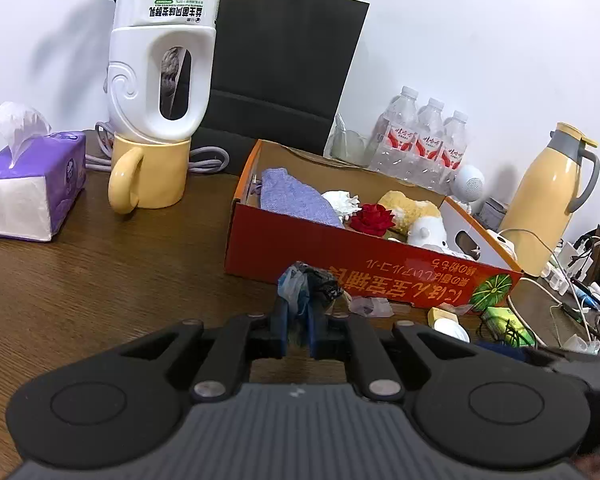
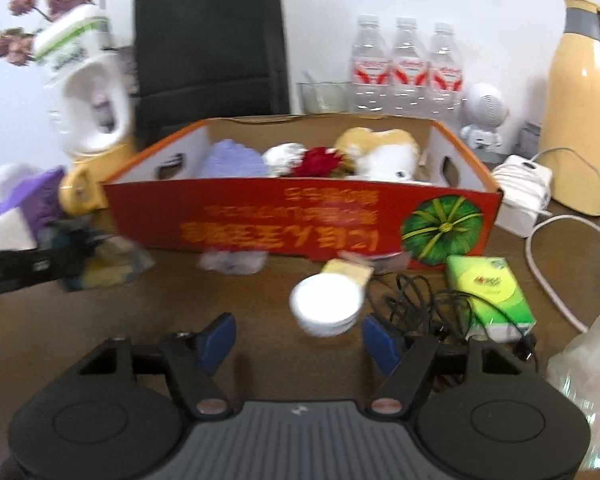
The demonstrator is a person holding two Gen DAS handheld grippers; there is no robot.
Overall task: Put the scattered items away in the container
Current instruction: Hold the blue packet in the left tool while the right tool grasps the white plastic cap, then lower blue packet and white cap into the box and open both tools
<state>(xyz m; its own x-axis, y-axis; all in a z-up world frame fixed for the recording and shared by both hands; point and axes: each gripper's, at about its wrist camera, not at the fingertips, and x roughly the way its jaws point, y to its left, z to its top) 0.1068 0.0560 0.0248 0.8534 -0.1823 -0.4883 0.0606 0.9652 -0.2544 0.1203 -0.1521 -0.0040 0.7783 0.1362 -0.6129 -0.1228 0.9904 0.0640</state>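
left gripper [image 1: 298, 316]: clenched on a crumpled plastic bag [image 1: 300, 284], just short of the red box [image 1: 340, 256] front wall.
box: already holds cloth, rose, plush.
right gripper [image 2: 296, 336]: jaws apart, nothing gripped; white tub [image 2: 326, 310] on the table between the tips (view blurred).
step: bag held, not yet binned.
next: lift bag over the wall, release inside.

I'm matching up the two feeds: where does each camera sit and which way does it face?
Left wrist: on the left hand-held gripper, facing the box's left end; fingers shut on a crumpled bag.
Right wrist: on the right hand-held gripper, open, facing the box front and a white bowl.
Shared: box, bowl, black bag, thermos.
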